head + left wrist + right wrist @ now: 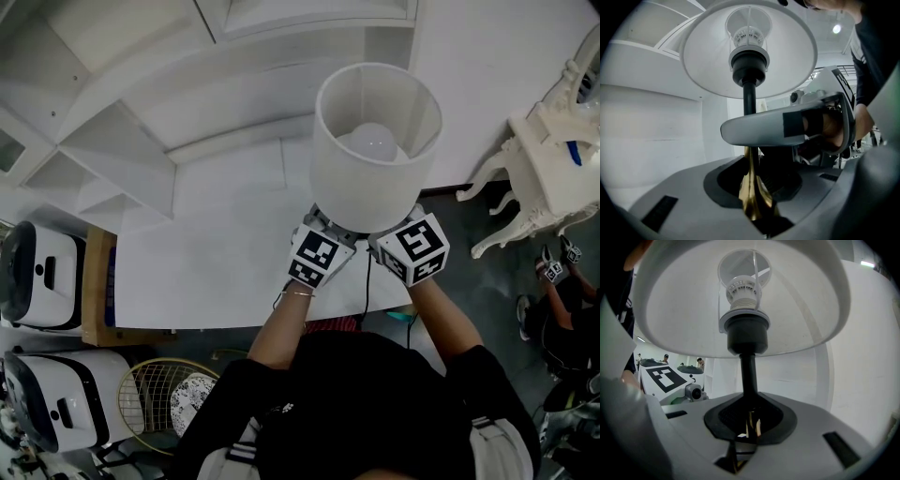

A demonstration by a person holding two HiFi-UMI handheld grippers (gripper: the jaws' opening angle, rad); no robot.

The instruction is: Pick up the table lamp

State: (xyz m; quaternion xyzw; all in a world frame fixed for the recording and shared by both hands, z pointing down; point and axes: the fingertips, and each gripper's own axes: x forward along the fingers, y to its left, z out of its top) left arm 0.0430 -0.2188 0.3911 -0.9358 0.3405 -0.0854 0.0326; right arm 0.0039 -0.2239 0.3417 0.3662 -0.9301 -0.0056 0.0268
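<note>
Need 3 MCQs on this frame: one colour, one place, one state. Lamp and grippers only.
1. Colour of the table lamp shade?
A. white
B. red
C. green

2. Where do the left hand-held gripper and right hand-held gripper meet the lamp?
A. on the shade's top rim
B. at the stem, under the shade
C. nowhere; both hang clear of it

3. State of the left hand-held gripper?
A. open, empty
B. shut on the stem
C. out of view

Answers:
1 A: the shade is white in every view.
2 B: both gripper views look up the stem into the shade.
3 B: the stem's brass part sits clamped between its jaws.
</note>
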